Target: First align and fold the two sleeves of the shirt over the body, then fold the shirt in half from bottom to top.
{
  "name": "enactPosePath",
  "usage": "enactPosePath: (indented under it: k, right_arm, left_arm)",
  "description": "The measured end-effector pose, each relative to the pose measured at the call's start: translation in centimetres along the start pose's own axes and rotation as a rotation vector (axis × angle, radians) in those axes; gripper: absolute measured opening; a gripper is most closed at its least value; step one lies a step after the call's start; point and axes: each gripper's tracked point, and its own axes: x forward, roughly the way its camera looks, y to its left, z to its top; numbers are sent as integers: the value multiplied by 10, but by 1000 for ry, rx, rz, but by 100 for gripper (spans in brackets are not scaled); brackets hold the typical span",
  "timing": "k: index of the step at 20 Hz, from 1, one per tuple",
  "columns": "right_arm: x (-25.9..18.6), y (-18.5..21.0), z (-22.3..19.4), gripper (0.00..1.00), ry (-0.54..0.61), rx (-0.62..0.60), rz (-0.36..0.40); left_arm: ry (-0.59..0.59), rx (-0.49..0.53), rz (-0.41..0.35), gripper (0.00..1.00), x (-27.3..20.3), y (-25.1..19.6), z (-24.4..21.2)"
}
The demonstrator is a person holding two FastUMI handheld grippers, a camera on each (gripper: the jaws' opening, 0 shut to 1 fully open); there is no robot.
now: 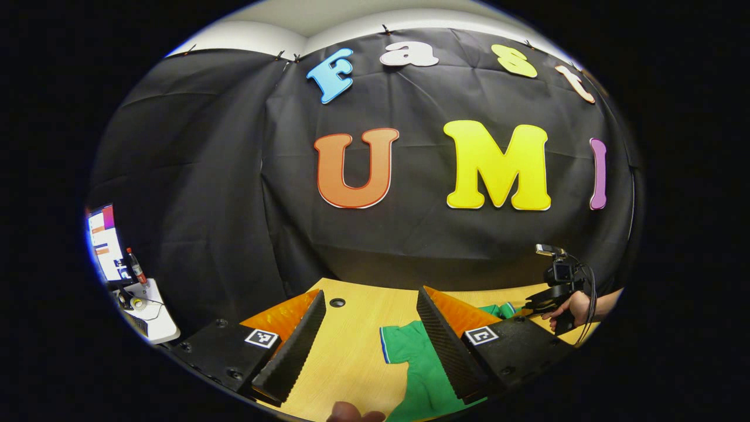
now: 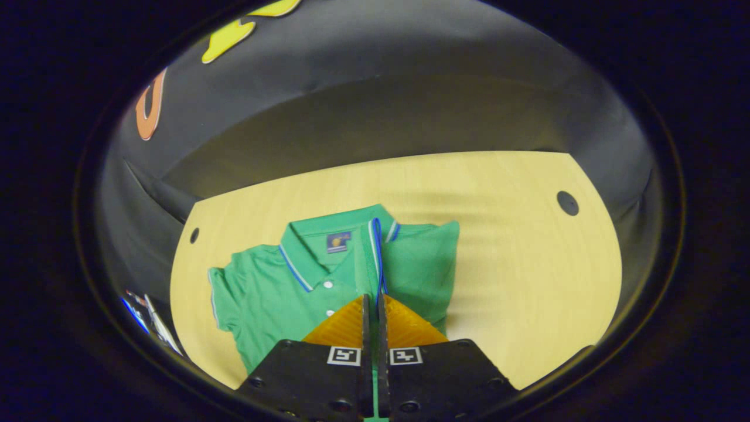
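Observation:
A green polo shirt (image 2: 281, 287) with blue-and-white trim lies face up on the wooden table (image 2: 515, 264), collar toward the far side. In the right gripper view, one sleeve is folded across the chest, its trimmed cuff (image 2: 378, 258) running down into my right gripper (image 2: 373, 300), which is shut on it. The other sleeve (image 2: 221, 293) lies spread out flat. In the left gripper view, my left gripper (image 1: 370, 293) hangs open above the table, with that spread sleeve (image 1: 410, 351) below and between its fingers. Farther off, a hand holds the right gripper (image 1: 554, 290) over the shirt.
Round cable holes (image 2: 567, 203) (image 2: 194, 235) mark the table's far corners. Bare wood stretches to the shirt's right side. A monitor (image 1: 105, 243) and a white stand (image 1: 149, 310) sit off the table's edge in the left gripper view. A thumb (image 1: 351, 415) shows at that view's bottom.

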Motion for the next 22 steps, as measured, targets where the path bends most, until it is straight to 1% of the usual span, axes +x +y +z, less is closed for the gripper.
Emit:
enactPosePath:
  k: [1,2,3,4,5,7,8,9,11,14,15,16,19,22]
  right_arm:
    - [1,11,-3,7,0,12,25]
    - [-5,21,-2,24,-3,24,59]
    - [-7,29,-4,29,-7,34,79]
    - [-13,33,-2,40,-18,38,89]
    - [-18,31,0,46,-31,34,80]
    - [-29,23,4,77,-62,18,50]
    - [-37,21,5,89,-80,17,40]
    - [-44,18,7,95,-96,20,31]
    - [-63,9,6,96,-124,13,10]
    - [-91,-3,-1,96,-158,-26,-13]
    - [-103,-7,-4,92,-178,-43,-23]
    - [-113,-10,-5,96,-200,-63,-34]
    - [-142,-17,-21,96,-254,-168,-60]
    - [-167,-21,-43,96,-281,-244,-67]
  left_arm:
    - [1,-2,0,99,1,2,-1]
    - [4,-7,-5,99,2,5,-1]
    - [6,-13,-12,99,3,4,-2]
    - [11,-20,-22,99,4,4,-5]
    - [18,-26,-33,99,6,3,-7]
    - [36,-45,-66,99,9,0,-14]
    - [47,-57,-86,99,11,-3,-17]
    - [61,-66,-104,99,16,-5,-22]
    - [107,-83,-140,99,23,-10,-34]
    - [194,-144,-204,98,38,-20,-56]
    - [227,-165,-219,97,45,-22,-64]
    - [261,-183,-234,95,53,-24,-72]
    - [369,-221,-253,95,83,-22,-106]
    - [515,-257,-297,97,108,-29,-144]
